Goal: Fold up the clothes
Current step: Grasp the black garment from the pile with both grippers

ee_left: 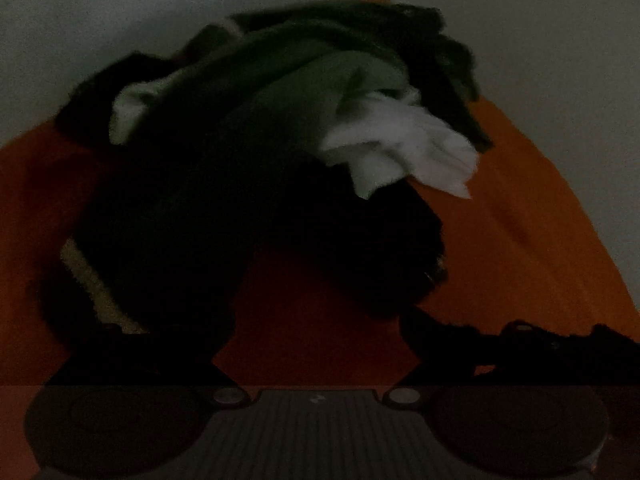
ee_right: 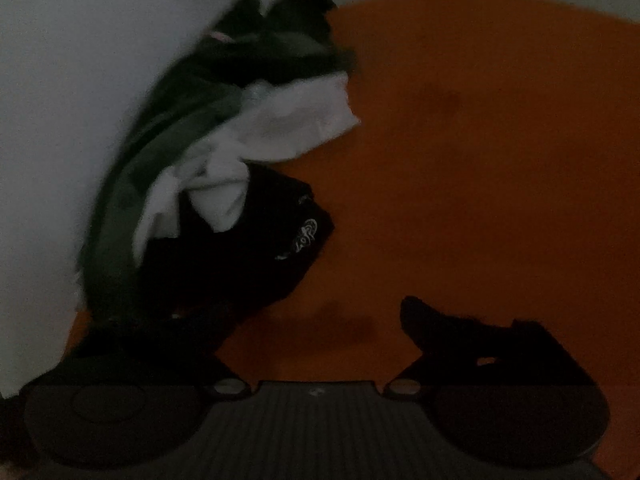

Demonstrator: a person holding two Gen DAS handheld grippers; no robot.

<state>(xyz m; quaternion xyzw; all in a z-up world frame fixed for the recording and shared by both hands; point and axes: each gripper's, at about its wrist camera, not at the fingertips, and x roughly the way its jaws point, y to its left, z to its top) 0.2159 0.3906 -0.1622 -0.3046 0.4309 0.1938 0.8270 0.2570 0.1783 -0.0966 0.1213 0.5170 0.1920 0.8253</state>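
Dim light. Orange cloth (ee_right: 480, 160) covers the surface. Heap of clothes (ee_left: 260, 140) at its far edge: green garment (ee_left: 304, 80), black garment (ee_right: 240, 240) with a small white print, white garment (ee_left: 400, 140) on top. Left gripper (ee_left: 316, 320) and right gripper (ee_right: 316, 320): fingers spread wide, nothing held, near the heap.

You can read no text here: the black garment (ee_right: 240, 240) in your right wrist view carries a pale printed design (ee_right: 306, 236), too blurred and dim to make out.
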